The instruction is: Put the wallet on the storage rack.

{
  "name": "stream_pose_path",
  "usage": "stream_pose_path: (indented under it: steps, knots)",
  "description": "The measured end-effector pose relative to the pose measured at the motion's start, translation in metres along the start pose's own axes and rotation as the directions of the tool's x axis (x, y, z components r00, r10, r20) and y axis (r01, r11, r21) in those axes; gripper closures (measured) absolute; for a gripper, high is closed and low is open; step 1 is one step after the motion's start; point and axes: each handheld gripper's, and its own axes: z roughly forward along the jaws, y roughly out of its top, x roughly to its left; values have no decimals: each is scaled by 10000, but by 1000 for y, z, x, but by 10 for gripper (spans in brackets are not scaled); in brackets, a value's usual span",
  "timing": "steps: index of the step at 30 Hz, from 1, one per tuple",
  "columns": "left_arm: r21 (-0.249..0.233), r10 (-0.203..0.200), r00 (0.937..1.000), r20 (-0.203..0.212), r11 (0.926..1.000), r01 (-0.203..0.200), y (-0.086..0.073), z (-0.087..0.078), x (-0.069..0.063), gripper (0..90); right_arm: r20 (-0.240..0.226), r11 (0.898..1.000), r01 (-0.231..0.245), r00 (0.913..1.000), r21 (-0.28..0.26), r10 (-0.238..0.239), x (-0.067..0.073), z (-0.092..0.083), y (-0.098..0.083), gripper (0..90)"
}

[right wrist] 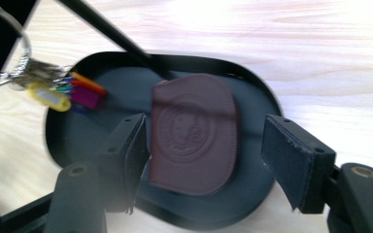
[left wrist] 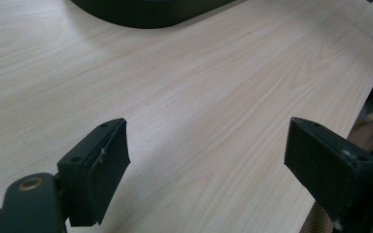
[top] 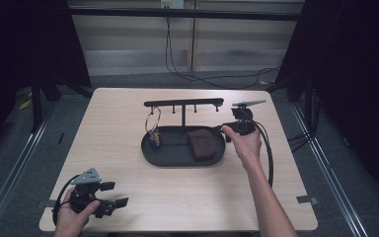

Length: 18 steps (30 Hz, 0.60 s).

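On the black oval tray (top: pixel 150 155) near the middle of the tabletop (top: pixel 128 197) lies a dark reddish-brown leather wallet (top: pixel 202 143), flat in the tray's right half; seen from the right gripper view, the wallet (right wrist: pixel 193 132) has rounded corners, a stitched edge and a round crest embossed in its face. The right gripper (top: pixel 230 129) sits at the tray's right end, just beside the wallet; its fingers (right wrist: pixel 291 158) are spread wide to either side of the wallet without pressing on it, and nothing is gripped between them. A bunch of keys (top: pixel 153 134) with yellow, orange and purple tags hangs from a ring on the black peg rack (top: pixel 183 103) rising from the tray, over the tray's left half, well apart from the wallet. The left gripper (top: pixel 116 201) rests at the near left corner of the tabletop; its fingers (left wrist: pixel 99 167) stand wide apart over bare wood.
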Motion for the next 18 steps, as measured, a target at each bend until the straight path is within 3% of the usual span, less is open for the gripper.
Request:
stream_pose_path:
  steps: [4, 6, 9, 12, 15, 18]
  knots:
    - [-51, -213, 9997, 82, 9998, 213, 0, -1, 2, 166, -33, 9999, 92, 10000, 47, -92, -1, 0, -8, 319]
    - [-103, -174, 9998, 25, 9998, 174, 0, -2, 2, 166, 18, 9987, 499, 9988, 27, -499, 0, 0, -14, 327]
    - [-191, 29, 10000, -77, 9998, -31, 0, -2, 0, 166, -42, 9992, 378, 9993, -106, -379, -3, -3, -22, 322]
    - [-188, 11, 10000, -88, 9998, -12, 0, -2, 0, 170, -95, 9981, 546, 9984, -271, -548, -5, -6, -32, 312]
    - [-231, -24, 9999, -166, 9997, 20, 0, -3, 1, 170, 312, 9941, 1043, 9942, -297, -1033, -8, -7, -44, 294]
    - [-205, -15, 9998, -215, 9998, 10, 0, -3, 2, 170, 197, 9946, 923, 9956, -478, -915, -12, -10, -55, 273]
